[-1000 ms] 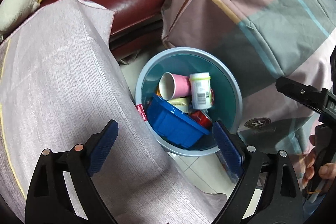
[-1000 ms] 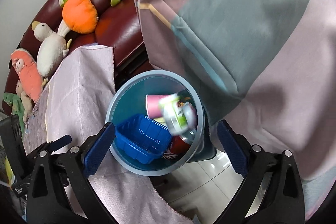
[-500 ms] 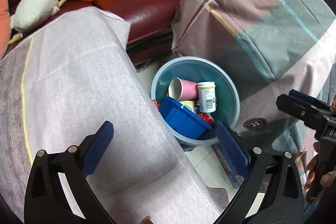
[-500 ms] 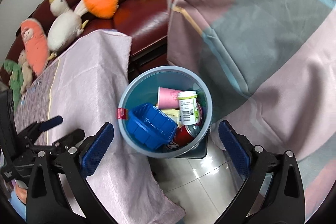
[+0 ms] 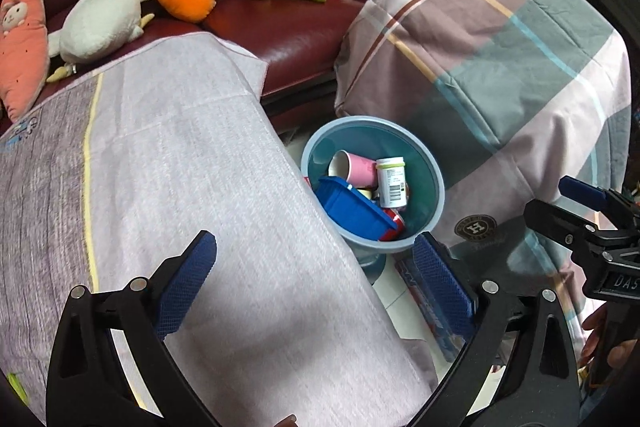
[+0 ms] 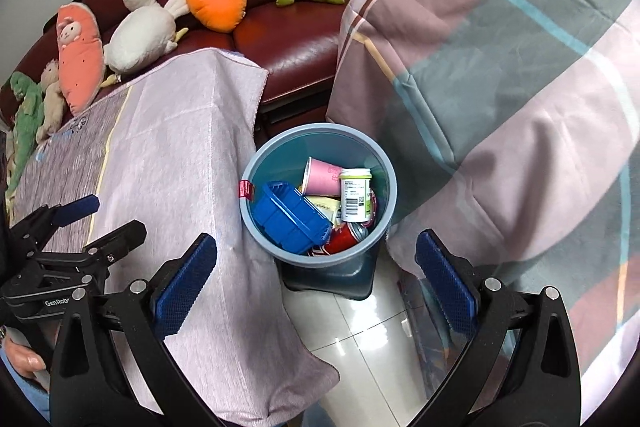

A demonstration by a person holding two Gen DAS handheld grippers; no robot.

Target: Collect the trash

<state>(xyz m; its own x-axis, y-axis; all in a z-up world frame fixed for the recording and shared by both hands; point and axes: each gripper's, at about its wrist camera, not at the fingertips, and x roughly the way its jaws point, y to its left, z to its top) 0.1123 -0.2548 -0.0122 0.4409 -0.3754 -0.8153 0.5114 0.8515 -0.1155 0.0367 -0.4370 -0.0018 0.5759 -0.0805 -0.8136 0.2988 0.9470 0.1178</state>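
Observation:
A light blue trash bin [image 5: 434, 183] [image 6: 256, 163] stands on the floor between a cloth-covered table and a plaid-covered seat. Inside lie a pink paper cup [image 5: 356, 169] [image 6: 322, 177], a white bottle [image 5: 392, 183] [image 6: 355, 195], a blue plastic tray [image 5: 348, 207] [image 6: 288, 221] and a red can [image 6: 346, 239]. My left gripper [image 5: 314, 283] is open and empty, above the table edge. My right gripper [image 6: 316, 281] is open and empty, above the floor in front of the bin. Each gripper shows in the other's view: right [image 5: 592, 223], left [image 6: 76, 231].
A pinkish-grey tablecloth [image 5: 180, 187] [image 6: 168, 155] hangs left of the bin. A plaid blanket [image 5: 500, 67] [image 6: 500, 67] covers the seat on the right. A dark red sofa [image 5: 288, 23] behind holds several plush toys. Tiled floor [image 6: 352, 347] lies below.
Both grippers have pulled back and up from the bin, which now looks smaller. A second ago the white bottle was falling into the bin; it now rests beside the pink cup.

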